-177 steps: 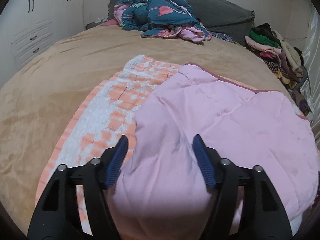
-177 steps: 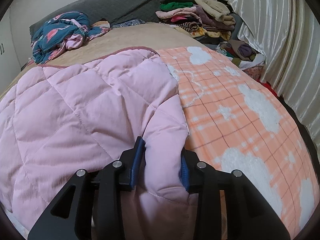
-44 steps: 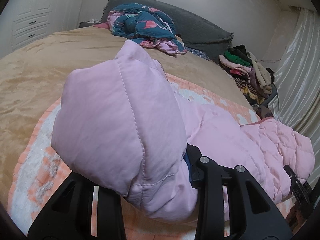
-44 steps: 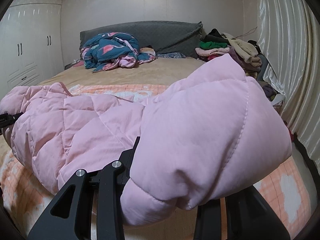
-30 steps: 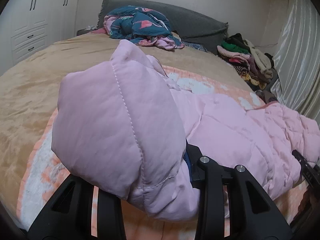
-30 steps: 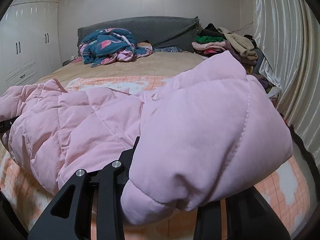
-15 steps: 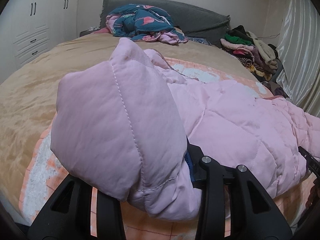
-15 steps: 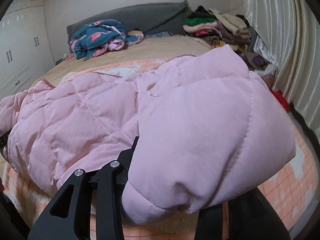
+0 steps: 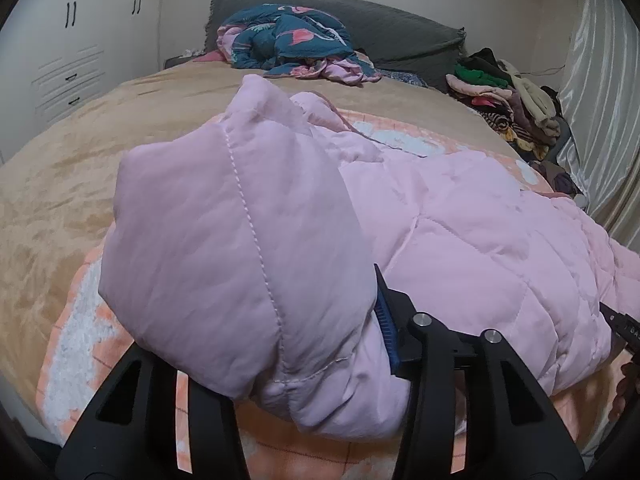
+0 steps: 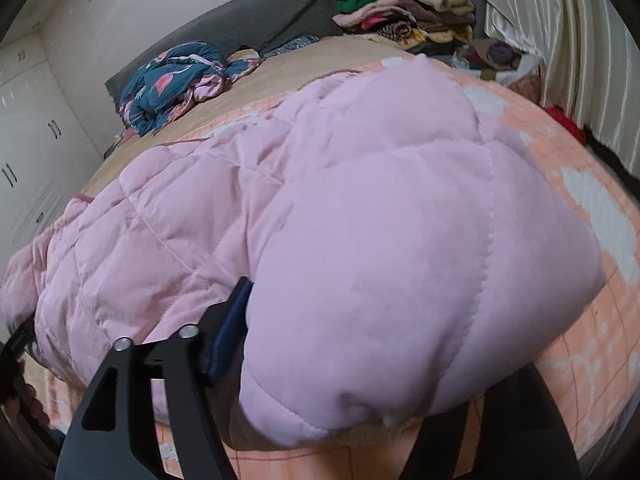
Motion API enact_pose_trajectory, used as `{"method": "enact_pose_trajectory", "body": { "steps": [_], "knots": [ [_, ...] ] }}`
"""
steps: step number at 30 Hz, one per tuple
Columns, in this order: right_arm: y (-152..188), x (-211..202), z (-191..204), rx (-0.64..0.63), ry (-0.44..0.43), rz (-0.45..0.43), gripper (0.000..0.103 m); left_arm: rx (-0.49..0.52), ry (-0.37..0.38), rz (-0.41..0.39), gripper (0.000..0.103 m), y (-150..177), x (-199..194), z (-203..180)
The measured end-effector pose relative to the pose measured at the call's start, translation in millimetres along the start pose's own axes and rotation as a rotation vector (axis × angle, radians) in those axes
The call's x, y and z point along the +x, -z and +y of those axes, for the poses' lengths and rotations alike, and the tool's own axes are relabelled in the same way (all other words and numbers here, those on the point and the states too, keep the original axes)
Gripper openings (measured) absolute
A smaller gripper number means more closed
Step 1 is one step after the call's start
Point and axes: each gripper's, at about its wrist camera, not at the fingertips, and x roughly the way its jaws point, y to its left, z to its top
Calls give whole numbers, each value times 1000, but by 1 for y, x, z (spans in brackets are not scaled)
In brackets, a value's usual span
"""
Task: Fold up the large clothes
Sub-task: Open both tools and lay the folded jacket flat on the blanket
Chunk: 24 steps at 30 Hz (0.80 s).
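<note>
Pink quilted padding filled most of your left wrist view: the puffy jacket (image 9: 460, 240) lay across an orange-and-white checked blanket (image 9: 80, 332) on the tan bed (image 9: 80, 176). A thick folded corner of it bulged over your left gripper (image 9: 304, 332), hiding the left-hand finger. Only the right-hand blue ribbed pad (image 9: 386, 330) showed, lying against the fabric. The jaws were opening with the corner between them; you could not tell whether they gripped it. At the upper centre sat a crumpled teal flamingo-print garment (image 9: 288, 40) against a grey headboard cushion (image 9: 400, 36), and a pile of folded clothes (image 9: 508, 92) at the upper right.

In your right wrist view, tilted and slightly blurred, another fat corner of the jacket swelled across the centre and lower right, draped over your right gripper (image 10: 356, 344). One dark blue finger (image 10: 228, 332) was visible at the lower left, beside the cloth; the other was buried. These jaws were opening too, the corner lying loosely between them.

The jacket looked light, soft and springy, its smooth shell likely slippery. It would probably puff back after pressing, so pinch it at stitched seams or hems, not mid-panel.
</note>
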Motion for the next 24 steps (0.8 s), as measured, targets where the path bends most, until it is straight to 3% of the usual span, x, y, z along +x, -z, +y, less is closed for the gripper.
{"method": "enact_pose_trajectory", "body": {
  "steps": [2, 4, 5, 14, 21, 24],
  "knots": [
    [3, -2, -3, 11, -4, 5, 79, -7, -1, 5, 42, 1, -1, 2],
    [5, -5, -6, 17, 11, 6, 93, -13, 1, 10, 45, 3, -3, 5],
    [8, -7, -8, 21, 4, 7, 94, -17, 3, 14, 46, 4, -4, 6],
    [25, -32, -16, -8, 23, 16, 99, -16, 8, 48, 76, 15, -24, 14],
    [40, -63, -13, -80, 79, 16, 99, -4, 26, 62, 93, 24, -46, 15],
    [43, -77, -6, -120, 82, 5, 99, 24, 28, 44, 93, 24, -60, 13]
  ]
}}
